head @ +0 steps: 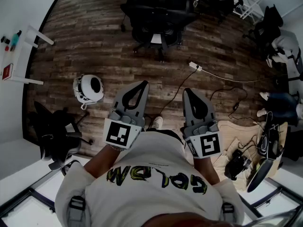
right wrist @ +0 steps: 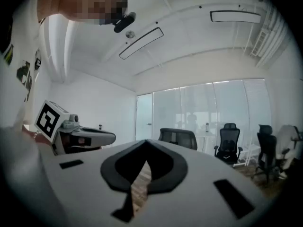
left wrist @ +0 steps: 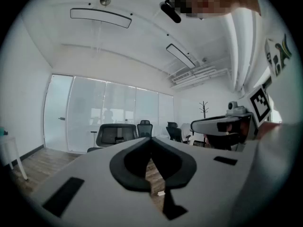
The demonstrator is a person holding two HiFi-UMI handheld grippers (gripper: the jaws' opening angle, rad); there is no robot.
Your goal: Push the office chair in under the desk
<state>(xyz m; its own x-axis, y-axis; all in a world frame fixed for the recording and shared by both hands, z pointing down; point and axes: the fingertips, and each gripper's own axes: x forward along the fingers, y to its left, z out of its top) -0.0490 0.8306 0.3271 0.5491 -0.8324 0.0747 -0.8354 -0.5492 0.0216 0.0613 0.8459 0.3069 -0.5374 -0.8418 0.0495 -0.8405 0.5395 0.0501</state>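
A black office chair (head: 156, 20) stands on the wood floor well ahead of me, at the top middle of the head view. Both gripper views show the black office chair (left wrist: 116, 135) (right wrist: 179, 137) far off in front of glass walls. My left gripper (head: 143, 83) (left wrist: 151, 138) and right gripper (head: 186, 91) (right wrist: 146, 141) are held side by side in front of my chest, pointing forward. Both are shut with nothing between their jaws, and both are far from the chair. A white desk (head: 21, 56) runs along the left edge.
A second black chair (head: 57, 136) stands at my lower left, with a white helmet-like object (head: 88, 88) on the floor near it. A power strip (head: 195, 66) and its cables cross the floor ahead. More chairs (head: 274, 22) and gear on a board (head: 241, 141) crowd the right.
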